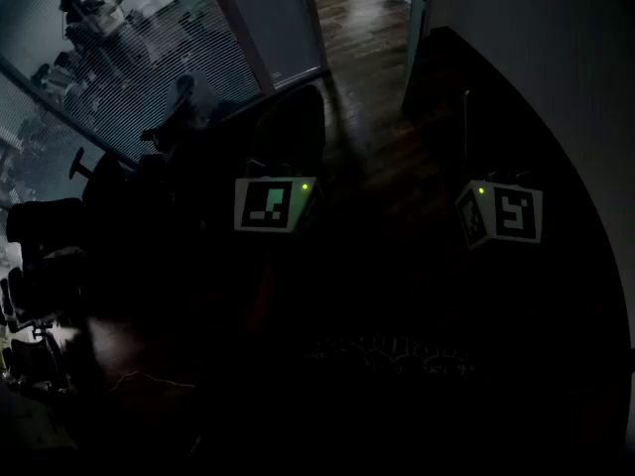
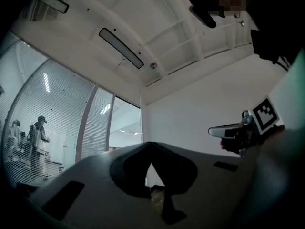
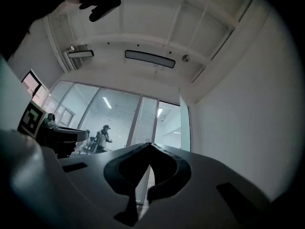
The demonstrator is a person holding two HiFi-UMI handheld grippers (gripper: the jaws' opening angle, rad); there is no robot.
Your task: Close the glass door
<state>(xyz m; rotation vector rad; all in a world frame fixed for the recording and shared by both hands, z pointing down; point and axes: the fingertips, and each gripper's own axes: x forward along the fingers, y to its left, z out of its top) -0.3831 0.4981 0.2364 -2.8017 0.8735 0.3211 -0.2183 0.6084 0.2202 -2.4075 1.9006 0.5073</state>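
The glass door [image 3: 184, 124] stands open, swung back along the white wall on the right of the doorway [image 3: 169, 128]. In the dark head view its pale edge [image 1: 416, 16] rises beside the wooden floor of the passage. Both grippers are held low, short of the doorway and apart from the door. My left gripper [image 2: 151, 145] is shut, tips together, with nothing in it; its marker cube [image 1: 275, 204] glows at centre. My right gripper [image 3: 151, 146] is shut and empty too, with its cube [image 1: 501, 214] to the right.
A glass partition with blinds [image 1: 149, 58] runs along the left of the doorway; people [image 3: 102, 136] stand behind it. Dark office chairs [image 1: 45, 256] crowd the left side. A white wall [image 1: 536, 38] bounds the right.
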